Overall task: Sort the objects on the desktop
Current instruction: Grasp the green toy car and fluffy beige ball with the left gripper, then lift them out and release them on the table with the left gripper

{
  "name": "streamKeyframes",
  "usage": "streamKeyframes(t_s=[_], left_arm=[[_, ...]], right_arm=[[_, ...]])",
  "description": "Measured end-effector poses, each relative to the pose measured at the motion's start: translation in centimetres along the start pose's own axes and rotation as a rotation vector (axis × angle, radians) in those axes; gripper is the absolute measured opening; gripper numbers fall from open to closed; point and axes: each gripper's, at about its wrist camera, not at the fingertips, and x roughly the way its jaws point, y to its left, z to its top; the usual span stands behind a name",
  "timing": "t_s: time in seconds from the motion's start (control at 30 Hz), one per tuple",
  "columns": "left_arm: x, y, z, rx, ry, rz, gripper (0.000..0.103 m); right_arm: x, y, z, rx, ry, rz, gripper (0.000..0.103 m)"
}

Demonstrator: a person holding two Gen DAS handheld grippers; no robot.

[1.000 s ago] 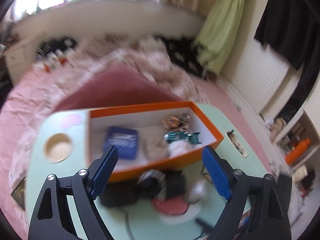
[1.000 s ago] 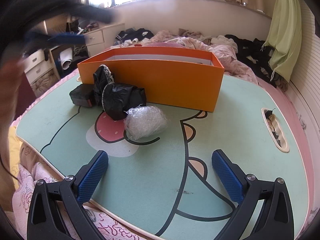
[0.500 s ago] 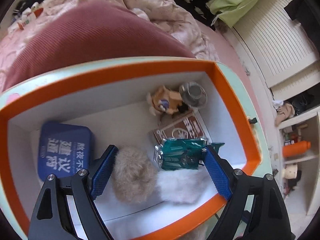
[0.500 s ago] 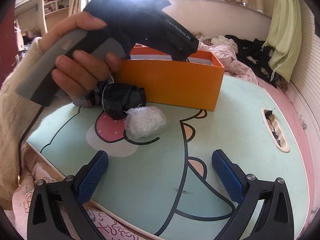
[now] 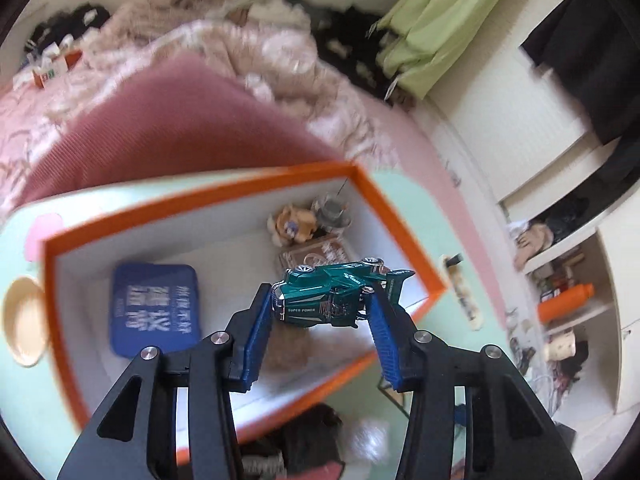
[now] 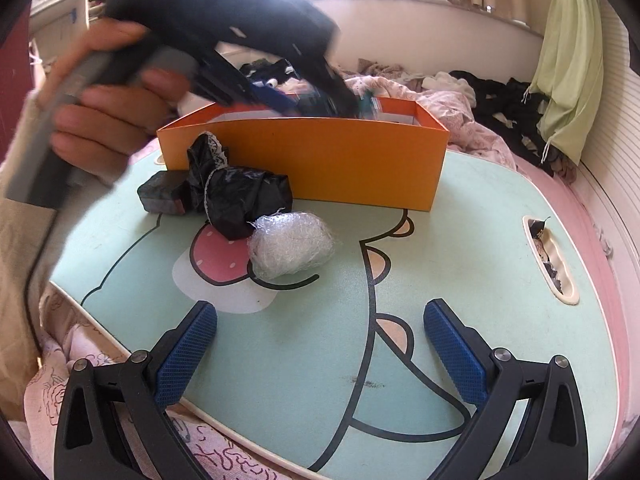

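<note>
My left gripper [image 5: 320,300] is shut on a green toy car [image 5: 332,292] and holds it above the orange box [image 5: 400,224]. In the box lie a blue tin [image 5: 154,312], a plush figure [image 5: 290,224], a small metal cup [image 5: 332,212], a card and something furry under the car. In the right wrist view the left gripper [image 6: 316,100] is blurred over the box [image 6: 320,160]. My right gripper [image 6: 320,340] is open and empty, low over the table's near edge. A black bundle [image 6: 236,196], a dark block [image 6: 162,196] and a ball of clear wrap [image 6: 292,244] lie before the box.
The mint cartoon-print table [image 6: 460,260] has a slot handle [image 6: 550,260] at the right and a round cup recess [image 5: 22,320] at the left. Bedding and clothes lie behind the table. Shelves with an orange bottle [image 5: 564,300] stand at the right.
My left gripper went down into the box, shut on the green toy car and has lifted it up. My right gripper has not moved.
</note>
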Motion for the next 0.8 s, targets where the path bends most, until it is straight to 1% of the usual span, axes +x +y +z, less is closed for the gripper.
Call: streamKeyframes(t_s=[0.1, 0.2, 0.3, 0.37, 0.43, 0.5, 0.67, 0.73, 0.8], left_arm=[[-3.3, -0.3, -0.9, 0.011, -0.084, -0.028, 0.048], [-6.3, 0.0, -3.3, 0.018, -0.157, -0.052, 0.048], [-7.0, 1.1, -4.9, -0.002, -0.181, -0.021, 0.048], [-6.9, 1.5, -5.2, -0.010, -0.202, 0.004, 0.048], [-7.0, 1.9, -5.3, -0.016, -0.221, 0.013, 0.048], [-7.3, 1.9, -5.2, -0.023, -0.234, 0.004, 0.048], [-10.2, 0.4, -5.6, 0.017, -0.316, -0.019, 0.048], [-11.0, 0.1, -6.0, 0.038, -0.315, -0.034, 0.048], [-10.7, -0.2, -6.6, 0.048, -0.285, -0.039, 0.048]], right_arm=[[0.0, -0.1, 0.0, 0.000, 0.000, 0.000, 0.103], [0.0, -0.1, 0.0, 0.000, 0.000, 0.000, 0.103], [0.1, -0.1, 0.0, 0.000, 0.000, 0.000, 0.103], [0.0, -0.1, 0.0, 0.000, -0.001, 0.000, 0.103], [0.1, -0.1, -0.1, 0.000, -0.001, 0.001, 0.103], [0.0, -0.1, -0.1, 0.000, -0.001, 0.000, 0.103], [0.0, -0.1, -0.1, 0.000, -0.001, 0.000, 0.103], [0.0, -0.1, -0.1, 0.001, -0.002, 0.000, 0.103], [0.0, -0.1, -0.1, 0.000, -0.002, 0.000, 0.103]])
